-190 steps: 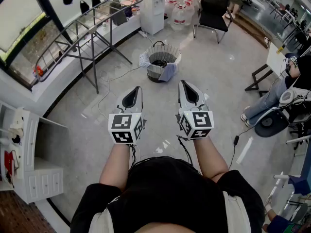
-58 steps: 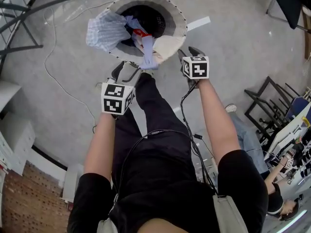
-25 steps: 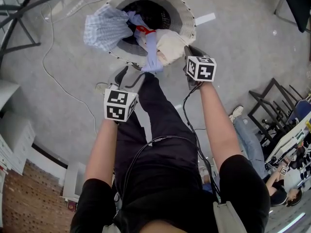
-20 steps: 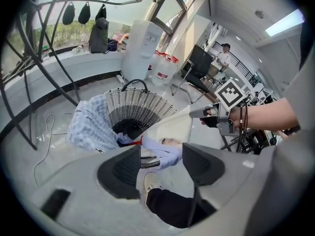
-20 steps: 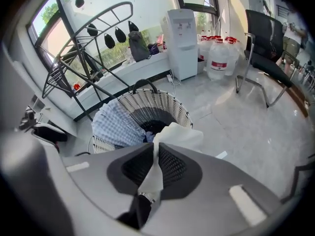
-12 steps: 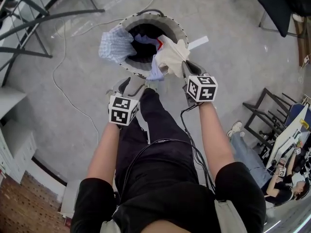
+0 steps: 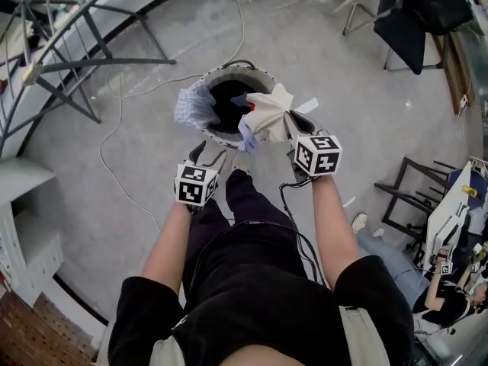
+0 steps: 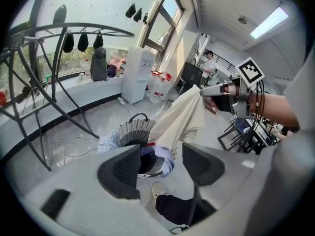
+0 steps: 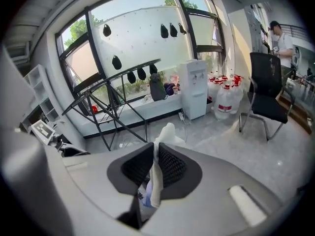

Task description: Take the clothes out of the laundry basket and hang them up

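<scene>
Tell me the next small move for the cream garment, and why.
Probably raise the right gripper higher: it is shut on the cream garment, whose lower end hangs at the rim of the laundry basket, while the left gripper stands open and empty.

Cream garment [image 7: 268, 115]: soft matt cloth, creased. Checked shirt [image 7: 194, 107]: thin woven cloth. Laundry basket [image 7: 259, 73]: pale ribbed plastic. Floor [image 7: 358, 82]: smooth grey, slight sheen. Rack [image 7: 114, 61], upper left: dark painted metal tube. Right gripper [image 9: 155, 154] pads [image 9: 171, 165]: matt black mesh texture; shell smooth grey plastic.
</scene>
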Action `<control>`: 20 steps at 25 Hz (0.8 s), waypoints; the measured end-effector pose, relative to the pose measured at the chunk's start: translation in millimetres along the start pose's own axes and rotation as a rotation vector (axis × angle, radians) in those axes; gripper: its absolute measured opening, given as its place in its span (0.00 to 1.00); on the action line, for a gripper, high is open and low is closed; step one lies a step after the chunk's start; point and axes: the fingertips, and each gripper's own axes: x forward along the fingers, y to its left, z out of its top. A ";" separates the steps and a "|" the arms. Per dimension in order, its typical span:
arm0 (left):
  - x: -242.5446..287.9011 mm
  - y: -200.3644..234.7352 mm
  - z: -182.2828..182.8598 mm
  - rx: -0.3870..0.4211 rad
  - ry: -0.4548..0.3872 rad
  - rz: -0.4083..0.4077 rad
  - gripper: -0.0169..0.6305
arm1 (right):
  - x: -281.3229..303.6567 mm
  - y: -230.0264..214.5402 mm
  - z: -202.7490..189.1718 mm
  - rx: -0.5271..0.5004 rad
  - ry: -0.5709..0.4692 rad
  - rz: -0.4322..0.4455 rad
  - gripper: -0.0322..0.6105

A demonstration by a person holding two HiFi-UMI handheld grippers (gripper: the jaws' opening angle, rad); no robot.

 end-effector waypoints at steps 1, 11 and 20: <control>-6.8 0.7 5.3 0.011 -0.009 -0.003 0.44 | -6.8 8.7 10.5 -0.011 -0.016 0.003 0.12; -65.7 10.5 43.0 0.095 -0.082 -0.006 0.44 | -76.8 90.2 87.4 -0.097 -0.149 0.048 0.12; -93.8 36.2 59.9 0.092 -0.170 -0.020 0.44 | -150.8 156.8 145.6 -0.101 -0.313 0.205 0.12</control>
